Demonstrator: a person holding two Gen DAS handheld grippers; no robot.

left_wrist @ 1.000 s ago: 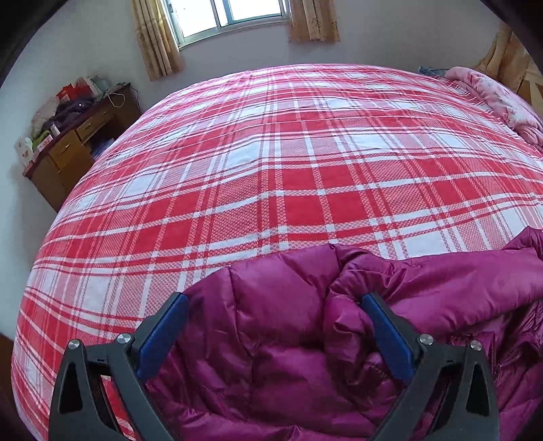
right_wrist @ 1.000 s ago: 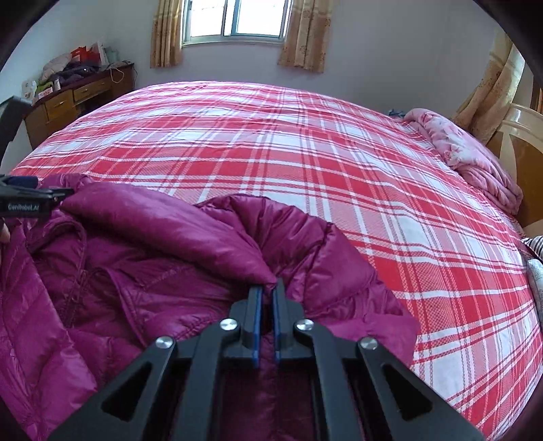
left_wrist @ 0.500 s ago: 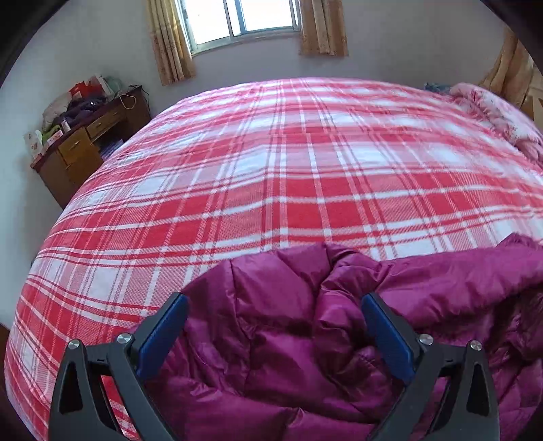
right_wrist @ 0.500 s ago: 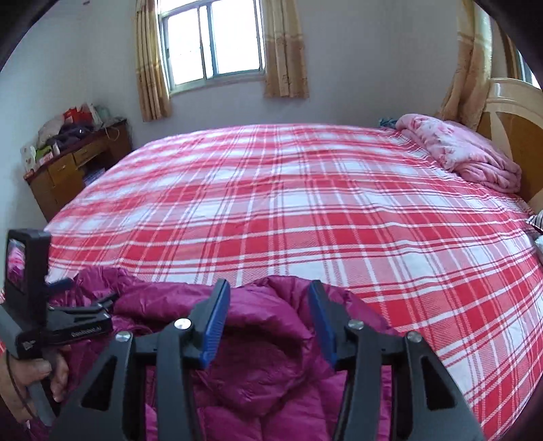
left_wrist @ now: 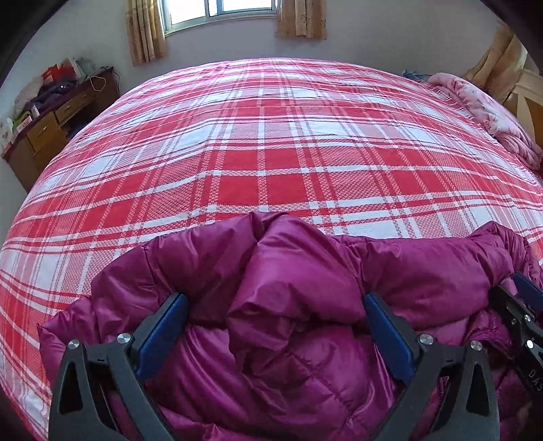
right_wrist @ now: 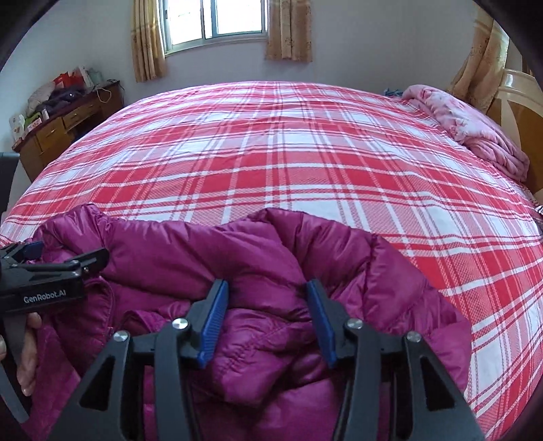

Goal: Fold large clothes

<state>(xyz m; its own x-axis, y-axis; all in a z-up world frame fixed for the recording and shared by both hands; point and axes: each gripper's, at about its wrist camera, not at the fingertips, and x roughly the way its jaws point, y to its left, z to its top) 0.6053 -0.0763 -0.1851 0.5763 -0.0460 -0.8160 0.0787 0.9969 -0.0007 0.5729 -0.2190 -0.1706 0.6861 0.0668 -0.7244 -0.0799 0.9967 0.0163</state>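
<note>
We see the purple down jacket (left_wrist: 298,305) bunched in a heap at the near edge of the bed (left_wrist: 271,152), lying on its red and white plaid cover.

From the left wrist view, our left claw (left_wrist: 275,325) stands wide apart above the jacket, its blue pads (left_wrist: 159,336) clear of the cloth on both sides and gripping nothing. At the right edge of this view a part of our right claw (left_wrist: 522,312) shows beside the jacket's far fold, too cut off there to read its state.

The right wrist view settles that: our right claw (right_wrist: 268,322) has just been opening, and its pads (right_wrist: 213,322) now stand apart with a puffed ridge of the jacket (right_wrist: 258,271) rising between them, not pinched. Only this view shows the bare hand (right_wrist: 27,359) that holds our left claw (right_wrist: 51,268), left of the jacket, with its body lettered "GenRobot.AI".

Both views show a pink quilt (right_wrist: 468,132) crumpled at the bed's far right corner, a wooden dresser (right_wrist: 64,125) piled with oddments left of the bed, and a curtained window (right_wrist: 217,23) beyond it. The right wrist view alone shows more of the pale headboard (right_wrist: 519,101) behind the quilt.
</note>
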